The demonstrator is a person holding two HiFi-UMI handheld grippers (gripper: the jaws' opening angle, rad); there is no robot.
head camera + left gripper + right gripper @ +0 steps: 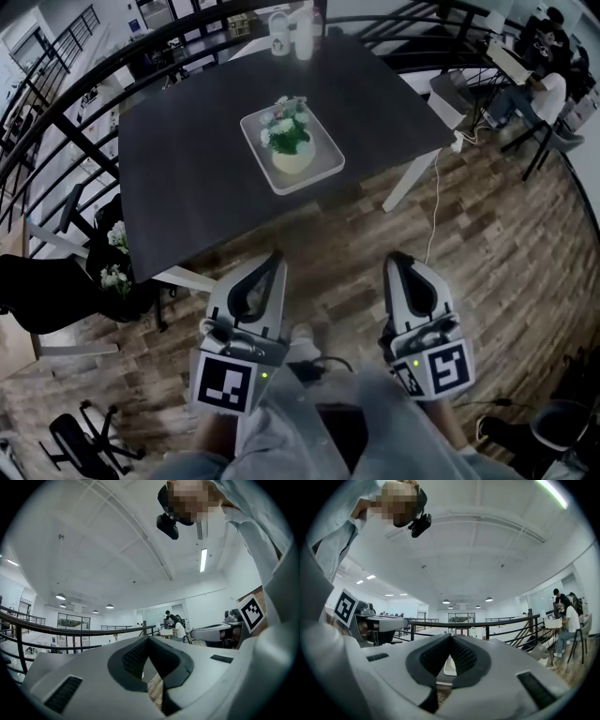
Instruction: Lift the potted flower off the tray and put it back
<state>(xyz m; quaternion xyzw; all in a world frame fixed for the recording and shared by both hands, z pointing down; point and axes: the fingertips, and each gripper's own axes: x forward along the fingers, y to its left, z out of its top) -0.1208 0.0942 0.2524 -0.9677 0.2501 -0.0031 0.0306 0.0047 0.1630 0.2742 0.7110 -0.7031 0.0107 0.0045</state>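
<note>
Both of your grippers are clenched on nothing — the left gripper (275, 253) and the right gripper (397, 257) each have their jaw tips pressed together. You hold them side by side over the wood floor (487, 234), short of the dark table (178, 178). The potted flower (290, 141) stands upright in the white tray (281, 184) near the table's middle — well apart from both grippers, untouched.

Nothing legible appeared. The left gripper (275, 255) and right gripper (398, 259) carried only black-and-white square markers (225, 382) (patterns, not letters); a dark mark on the white cup (278, 36) was too small to read.
</note>
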